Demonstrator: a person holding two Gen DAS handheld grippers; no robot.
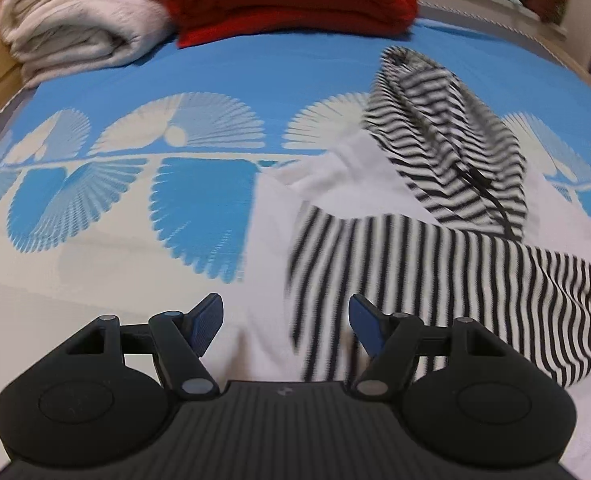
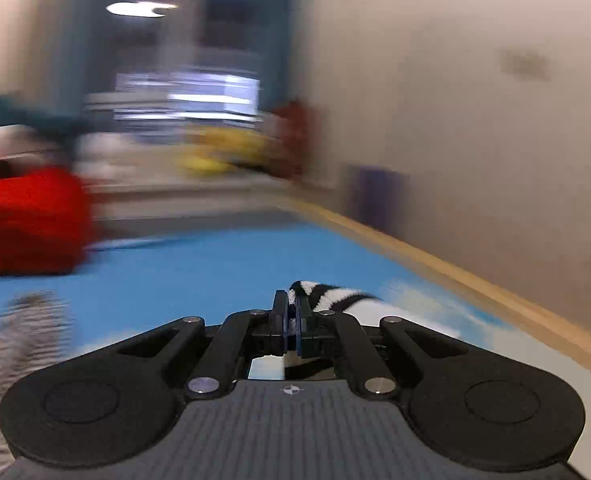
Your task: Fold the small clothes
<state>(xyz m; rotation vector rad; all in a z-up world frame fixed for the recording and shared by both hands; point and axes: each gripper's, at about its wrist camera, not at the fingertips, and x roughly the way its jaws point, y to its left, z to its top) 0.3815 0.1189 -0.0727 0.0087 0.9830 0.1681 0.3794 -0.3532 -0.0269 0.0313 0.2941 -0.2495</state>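
From my left gripper (image 1: 285,326) I see the small hooded garment (image 1: 435,208) lying on the blue and white bedspread (image 1: 135,184). The body of this garment is white, and the hood and the sleeve have black and white stripes. Its long axis runs away from my left gripper, leaning a little to the right: the hood end points toward the red folded blanket (image 1: 287,0) at the far side of the bed, and the bottom part of the garment is just before my fingers. One striped sleeve is laid across the white body, below the hood, and it goes out to the right side. A dark drawstring hangs from the hood. My left gripper is released, its two blue pads stand wide apart above the near edge of the garment and nothing is between them. A cream folded blanket (image 1: 75,24) sits just beside the red one, on its left.

My right gripper (image 2: 291,320) is clenched on a piece of the striped cloth (image 2: 335,298), which comes out to the right of the fingers. This view is much blurred; the red blanket (image 2: 27,220) appears at far left.
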